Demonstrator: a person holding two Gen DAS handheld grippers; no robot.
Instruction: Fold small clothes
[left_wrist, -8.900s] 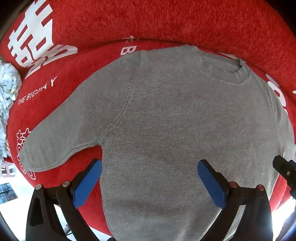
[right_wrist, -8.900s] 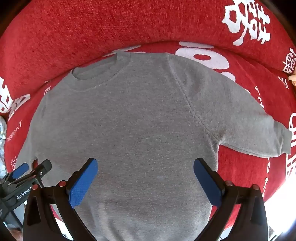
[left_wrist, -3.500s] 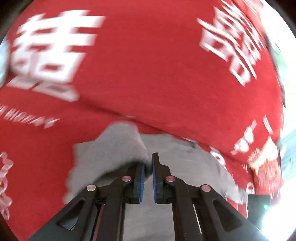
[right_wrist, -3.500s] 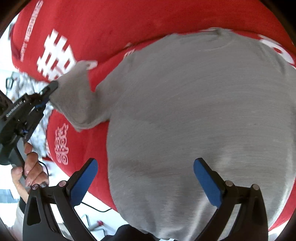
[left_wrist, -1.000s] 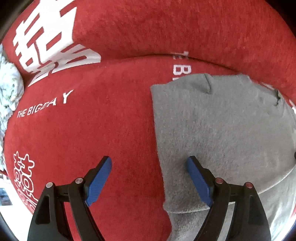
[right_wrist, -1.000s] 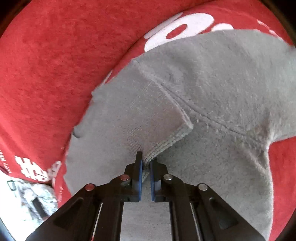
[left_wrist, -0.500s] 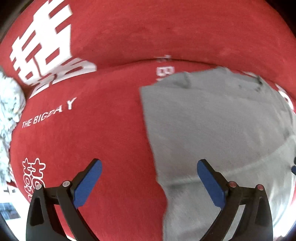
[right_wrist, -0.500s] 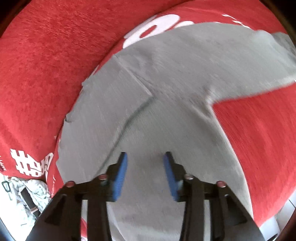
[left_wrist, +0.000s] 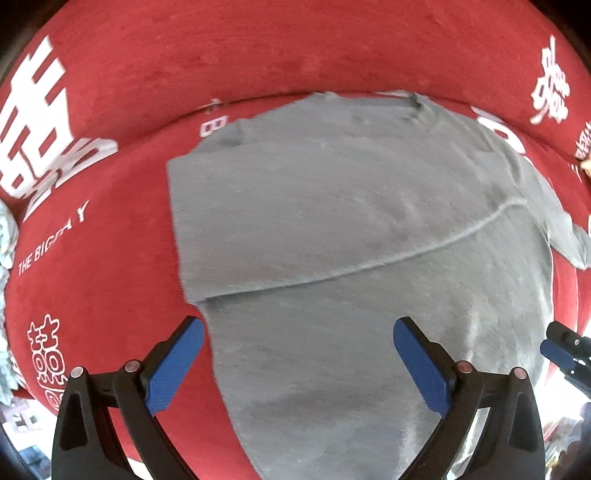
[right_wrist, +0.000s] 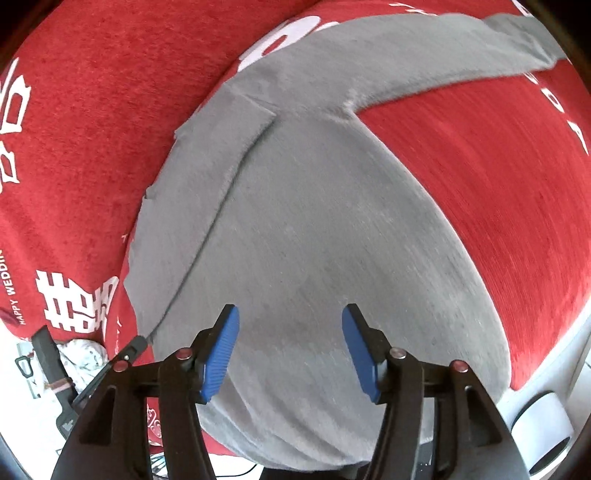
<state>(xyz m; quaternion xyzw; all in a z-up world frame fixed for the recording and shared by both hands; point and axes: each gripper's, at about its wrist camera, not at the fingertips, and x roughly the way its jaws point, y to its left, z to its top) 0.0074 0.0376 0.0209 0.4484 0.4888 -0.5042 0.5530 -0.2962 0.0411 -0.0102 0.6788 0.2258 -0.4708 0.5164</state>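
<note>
A: What has changed?
B: The left sleeve now lies folded across the grey sweater (left_wrist: 369, 229), which is spread on the red blanket (left_wrist: 110, 240).
A: And the claws?
B: The right claw (right_wrist: 290, 349) has just been opening and is empty; the left claw (left_wrist: 297, 363) gapes wide, empty. The right sleeve (right_wrist: 443, 48) comes next, I judge.

A red plush cover (left_wrist: 295, 55) with white printed characters and lettering spreads across the sofa seat and backrest; a pale patterned cloth (right_wrist: 83, 350) lies crumpled at its left end; bright daylight washes out the white floor (right_wrist: 29, 435) below.
</note>
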